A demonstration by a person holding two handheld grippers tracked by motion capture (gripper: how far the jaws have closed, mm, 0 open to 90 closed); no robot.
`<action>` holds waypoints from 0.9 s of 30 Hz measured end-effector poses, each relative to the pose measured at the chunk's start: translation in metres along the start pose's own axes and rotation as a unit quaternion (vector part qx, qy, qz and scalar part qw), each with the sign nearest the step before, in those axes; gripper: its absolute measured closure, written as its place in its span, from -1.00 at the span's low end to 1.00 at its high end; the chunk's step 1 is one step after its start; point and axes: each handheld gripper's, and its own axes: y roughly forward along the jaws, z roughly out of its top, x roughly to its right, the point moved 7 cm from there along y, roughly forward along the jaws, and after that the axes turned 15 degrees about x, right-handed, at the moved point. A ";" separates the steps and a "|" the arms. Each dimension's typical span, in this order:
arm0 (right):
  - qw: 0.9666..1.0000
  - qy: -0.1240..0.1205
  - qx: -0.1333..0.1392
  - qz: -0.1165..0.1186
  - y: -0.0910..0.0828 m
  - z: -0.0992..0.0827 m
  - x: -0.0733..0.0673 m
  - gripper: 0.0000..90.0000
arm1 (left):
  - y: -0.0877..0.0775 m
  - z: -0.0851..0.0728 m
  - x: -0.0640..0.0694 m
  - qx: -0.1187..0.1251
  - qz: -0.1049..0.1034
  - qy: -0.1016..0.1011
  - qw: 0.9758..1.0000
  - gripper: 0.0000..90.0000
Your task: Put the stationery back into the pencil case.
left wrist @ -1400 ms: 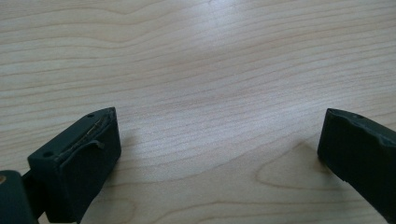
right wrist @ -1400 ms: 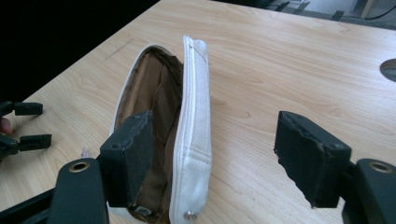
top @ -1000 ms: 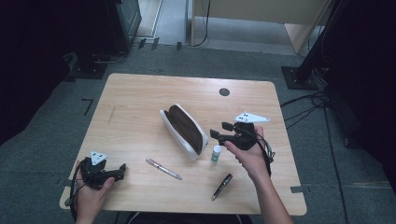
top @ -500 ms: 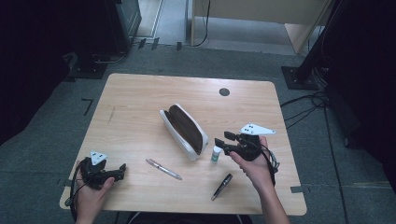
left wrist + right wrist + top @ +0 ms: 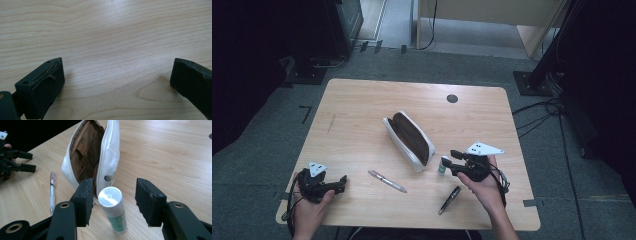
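Wood table (image 5: 362,105); white pouch (image 5: 409,140) open in middle; right gripper (image 5: 113,203) closing around glue stick (image 5: 113,211), not pinching yet; next squeeze, lift; left gripper (image 5: 116,82) open, empty.

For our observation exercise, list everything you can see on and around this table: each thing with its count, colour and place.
table: one, light wood, centre of the high view
pouch: one, white with brown lining, open, mid-table
glue stick: one, white and green, upright beside the pouch, between the right gripper's jaws, not touched
clear pen: one, near the front edge, left of the pouch
black pen: one, near the front edge, by the right hand
round cap: one, dark, set in the tabletop at the far side
left gripper: one, black, open, over bare wood
right gripper: one, black, jaws have just been closing
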 end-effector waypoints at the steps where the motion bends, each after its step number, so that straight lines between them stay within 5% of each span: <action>1: 1.000 -0.002 -0.002 -0.004 0.000 -0.001 0.000 0.08 | 0.000 0.000 0.000 0.000 0.000 0.000 1.000 -1.00; 27: 0.998 -0.042 -0.024 -0.030 0.009 -0.023 0.001 0.22 | 0.000 0.000 0.000 0.000 0.000 0.000 1.000 -1.00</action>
